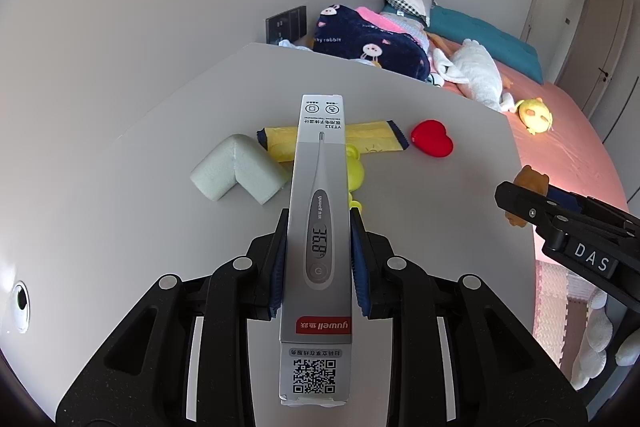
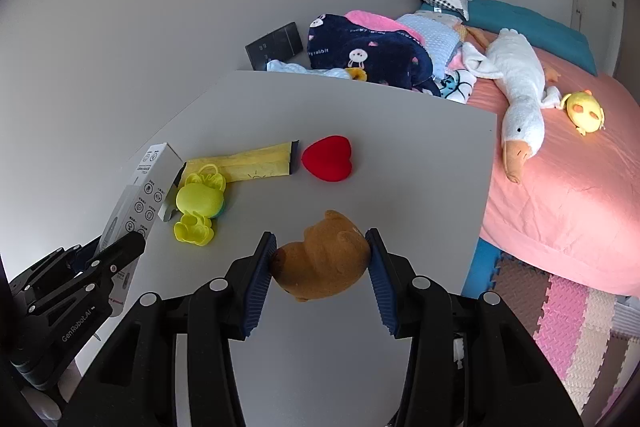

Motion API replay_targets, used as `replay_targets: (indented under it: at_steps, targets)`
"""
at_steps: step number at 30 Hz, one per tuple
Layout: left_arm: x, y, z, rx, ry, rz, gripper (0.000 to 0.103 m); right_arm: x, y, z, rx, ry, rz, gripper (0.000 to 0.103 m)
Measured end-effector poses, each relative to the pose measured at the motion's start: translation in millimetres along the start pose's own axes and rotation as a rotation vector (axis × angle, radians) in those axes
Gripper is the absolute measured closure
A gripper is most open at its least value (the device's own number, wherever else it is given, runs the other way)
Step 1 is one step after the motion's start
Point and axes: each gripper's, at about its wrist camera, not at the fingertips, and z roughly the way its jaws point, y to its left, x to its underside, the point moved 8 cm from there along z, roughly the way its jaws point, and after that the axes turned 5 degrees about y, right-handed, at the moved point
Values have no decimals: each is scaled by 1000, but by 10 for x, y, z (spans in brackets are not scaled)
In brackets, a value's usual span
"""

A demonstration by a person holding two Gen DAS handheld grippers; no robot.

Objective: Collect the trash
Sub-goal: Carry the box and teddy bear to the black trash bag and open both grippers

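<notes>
Thermometer box (image 1: 318,227) clamped lengthwise in left gripper (image 1: 319,227); right gripper (image 2: 322,259) grips brown plush bear (image 2: 322,261) above table (image 2: 400,155).

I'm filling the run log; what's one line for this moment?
left claw: shut on thermometer box | right claw: shut on brown bear toy | table: red heart

We held the left gripper (image 1: 318,259) above the tabletop (image 1: 160,155), tilted downward, its blue pads (image 1: 280,267) clamped against the sides of the thermometer box (image 1: 318,211). Our right gripper (image 2: 322,259) hung over the tabletop's near edge, to the right of the left one, its pads pressed on the brown plush bear (image 2: 320,263).
</notes>
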Motion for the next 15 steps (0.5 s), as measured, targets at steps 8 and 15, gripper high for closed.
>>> replay_targets:
  at_steps: [8,15]
  targets:
    - [23,-343,-177,11,-13,38,76,73,-228,-331,8,-36,17,56]
    - [100,-633,-315,28,-21,76,76,167,-427,-642,23,-69,33,56]
